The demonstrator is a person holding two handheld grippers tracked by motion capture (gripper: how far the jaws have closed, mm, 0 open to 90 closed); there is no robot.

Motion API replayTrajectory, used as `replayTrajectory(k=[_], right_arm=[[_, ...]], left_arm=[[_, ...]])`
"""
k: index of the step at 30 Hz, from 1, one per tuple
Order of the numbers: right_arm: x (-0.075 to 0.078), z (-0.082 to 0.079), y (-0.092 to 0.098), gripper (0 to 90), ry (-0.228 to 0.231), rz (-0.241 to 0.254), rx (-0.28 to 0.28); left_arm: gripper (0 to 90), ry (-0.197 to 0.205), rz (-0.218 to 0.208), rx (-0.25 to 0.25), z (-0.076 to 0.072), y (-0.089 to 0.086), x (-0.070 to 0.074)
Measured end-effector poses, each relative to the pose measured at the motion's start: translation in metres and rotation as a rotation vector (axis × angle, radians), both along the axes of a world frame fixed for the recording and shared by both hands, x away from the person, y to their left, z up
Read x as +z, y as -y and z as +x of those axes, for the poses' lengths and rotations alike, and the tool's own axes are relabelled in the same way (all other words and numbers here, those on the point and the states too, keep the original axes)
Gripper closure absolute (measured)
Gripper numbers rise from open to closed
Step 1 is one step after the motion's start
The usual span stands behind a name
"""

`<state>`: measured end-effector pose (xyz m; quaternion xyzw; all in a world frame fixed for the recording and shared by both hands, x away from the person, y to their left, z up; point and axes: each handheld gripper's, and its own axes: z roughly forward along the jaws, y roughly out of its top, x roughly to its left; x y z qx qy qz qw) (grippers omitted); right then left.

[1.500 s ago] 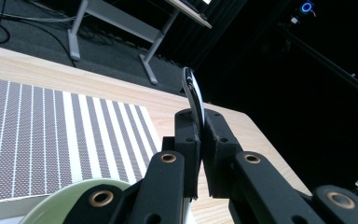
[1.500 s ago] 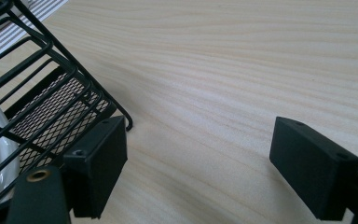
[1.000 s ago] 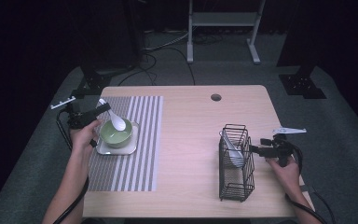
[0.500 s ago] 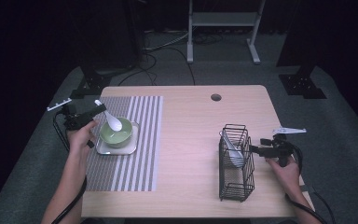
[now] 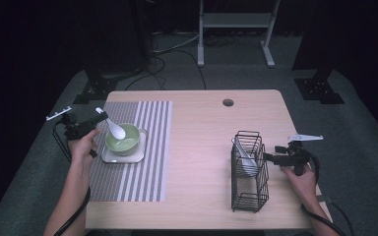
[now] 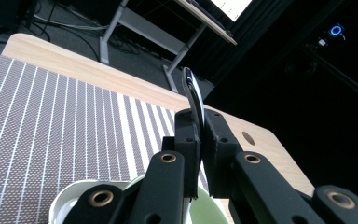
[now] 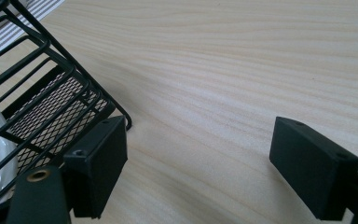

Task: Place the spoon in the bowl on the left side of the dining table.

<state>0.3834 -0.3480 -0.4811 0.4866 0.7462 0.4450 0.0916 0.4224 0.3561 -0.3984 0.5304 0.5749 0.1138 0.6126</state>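
Observation:
My left gripper point(image 5: 95, 119) is shut on the handle of a white spoon point(image 5: 114, 128). The spoon's scoop hangs over a green bowl point(image 5: 126, 141) that sits on a white square plate point(image 5: 122, 158). In the left gripper view the jaws point(image 6: 201, 127) pinch the spoon handle point(image 6: 192, 91), with the green bowl point(image 6: 207, 213) and the plate's rim point(image 6: 69, 201) below. My right gripper point(image 5: 269, 158) stands open just right of a black wire basket point(image 5: 248, 196), low over the bare table. The right gripper point(image 7: 200, 140) has nothing between its jaws, and the basket point(image 7: 42, 105) is at its left.
A grey striped placemat point(image 5: 142, 162) lies under the plate on the table's left half. Another white spoon point(image 5: 245, 158) stands inside the basket. The wooden table point(image 5: 202, 147) has a round hole point(image 5: 228, 103) near its far edge. Cables and stand legs lie on the floor beyond.
My left gripper has drawn the spoon a little to the left, toward the bowl's left rim. The right gripper and basket have stayed put.

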Motion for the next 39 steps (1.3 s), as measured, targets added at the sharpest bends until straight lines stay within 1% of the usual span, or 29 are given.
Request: replayTrajectory(k=[3,9,13,18,28,38,39], right_arm=[[0.0,0.0,0.0,17.8,0.0,0.0,0.0],[0.0,0.0,0.0,17.8,0.001,-0.003,0.002],[0.0,0.0,0.0,17.8,0.001,-0.003,0.002],[0.0,0.0,0.0,17.8,0.001,-0.002,0.003],[0.0,0.0,-0.001,17.8,-0.001,-0.003,0.003],[0.0,0.0,-0.001,17.8,-0.003,-0.004,0.003],[0.0,0.0,-0.001,17.8,-0.003,-0.004,0.003]], left_arm=[[85.2,-0.003,0.007,0.004,0.0,-0.001,-0.002],[85.2,-0.006,0.0,0.014,0.0,-0.004,-0.005],[85.2,-0.008,0.005,0.022,-0.001,-0.005,-0.009],[85.2,-0.017,0.0,0.034,-0.001,-0.007,-0.013],[85.2,-0.028,0.006,0.036,-0.002,-0.008,-0.023],[85.2,-0.038,-0.008,0.046,-0.002,-0.01,-0.031],[85.2,-0.04,-0.004,0.045,-0.002,-0.01,-0.032]])
